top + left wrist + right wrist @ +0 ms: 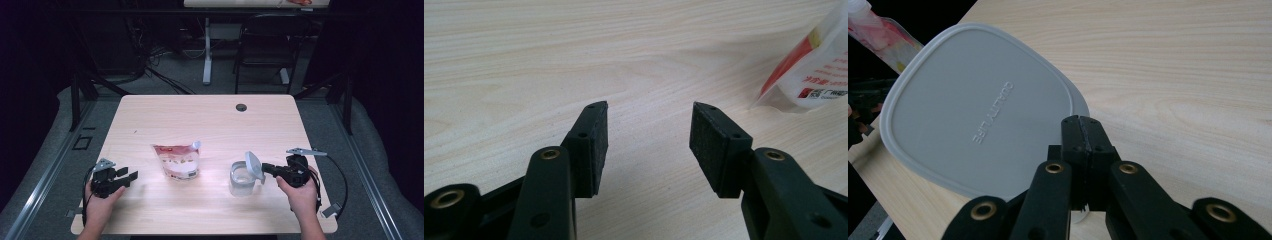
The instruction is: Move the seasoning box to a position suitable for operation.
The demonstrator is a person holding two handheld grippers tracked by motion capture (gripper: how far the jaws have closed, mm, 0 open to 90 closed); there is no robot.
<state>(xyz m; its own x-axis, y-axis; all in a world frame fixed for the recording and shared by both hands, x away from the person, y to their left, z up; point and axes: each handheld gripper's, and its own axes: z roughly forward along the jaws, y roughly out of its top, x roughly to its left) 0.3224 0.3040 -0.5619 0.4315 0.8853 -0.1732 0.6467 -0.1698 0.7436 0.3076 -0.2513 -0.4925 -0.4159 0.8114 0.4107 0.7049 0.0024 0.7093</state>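
The right tool (263, 169) is clamped on a grey lid (973, 110), holding it tilted just above a clear tub (242, 181). The left tool (649, 137) is spread apart with nothing between, a pouch (177, 161) off to its right on the counter (210, 115).

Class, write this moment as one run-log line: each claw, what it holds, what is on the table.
right claw: shut on lid, lifted beside tub | left claw: open, empty | pouch: lying untouched on table

High view looks forward and down over the whole light wooden table (210, 120). Both gripper views sit close, low over it; all three share the red-and-white pouch (176, 161).
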